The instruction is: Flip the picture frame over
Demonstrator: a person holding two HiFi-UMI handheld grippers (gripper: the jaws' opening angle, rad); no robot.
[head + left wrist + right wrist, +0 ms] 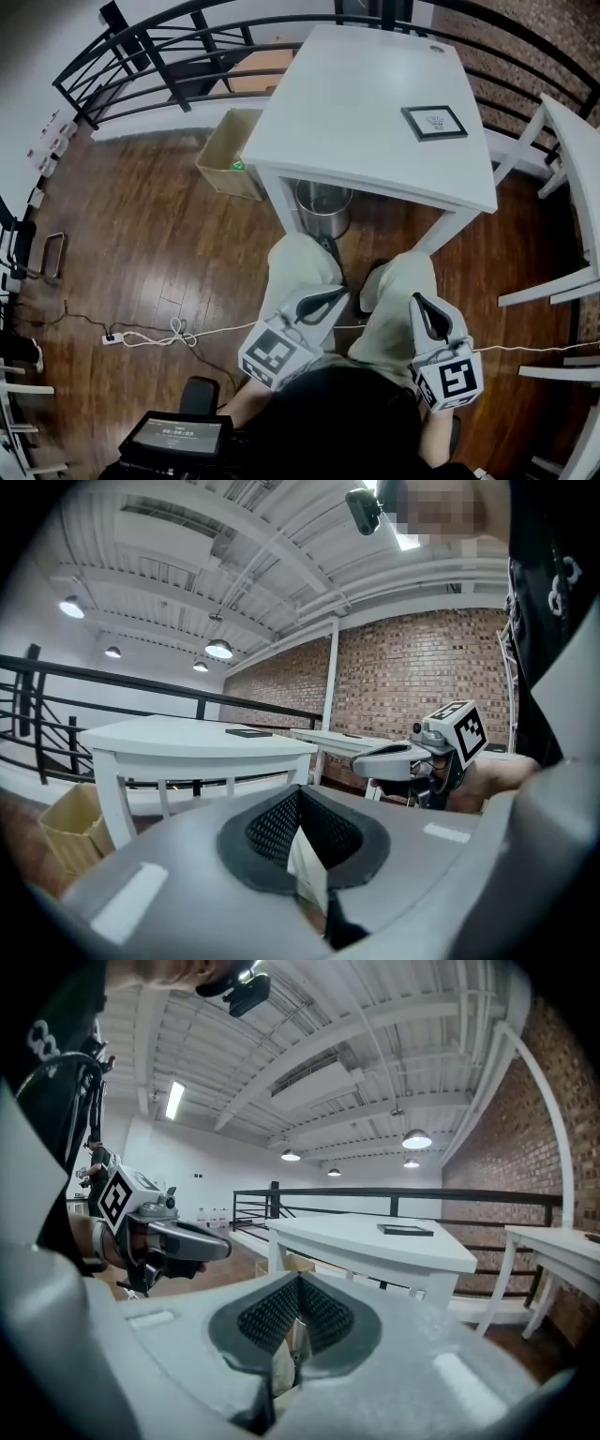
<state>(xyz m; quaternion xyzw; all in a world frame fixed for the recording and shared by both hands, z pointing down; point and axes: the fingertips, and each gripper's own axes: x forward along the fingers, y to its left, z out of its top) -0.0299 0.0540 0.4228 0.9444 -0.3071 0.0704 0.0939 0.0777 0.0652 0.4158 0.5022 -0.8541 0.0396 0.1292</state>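
Observation:
The picture frame (434,123), dark-rimmed with a pale picture facing up, lies flat near the right edge of the white table (356,112). Both grippers hang low over the person's knees, well short of the table. My left gripper (336,293) is shut with nothing in it. So is my right gripper (418,302). In the left gripper view the frame (248,732) is a thin dark slab on the tabletop, far beyond the closed jaws (300,794), with the right gripper (398,758) alongside. In the right gripper view the frame (406,1230) lies ahead of the closed jaws (298,1283).
A cardboard box (228,155) stands at the table's left and a metal bin (323,206) under it. A black railing (141,66) runs behind. A second white table (577,141) stands at the right. A white cable (178,333) crosses the wooden floor.

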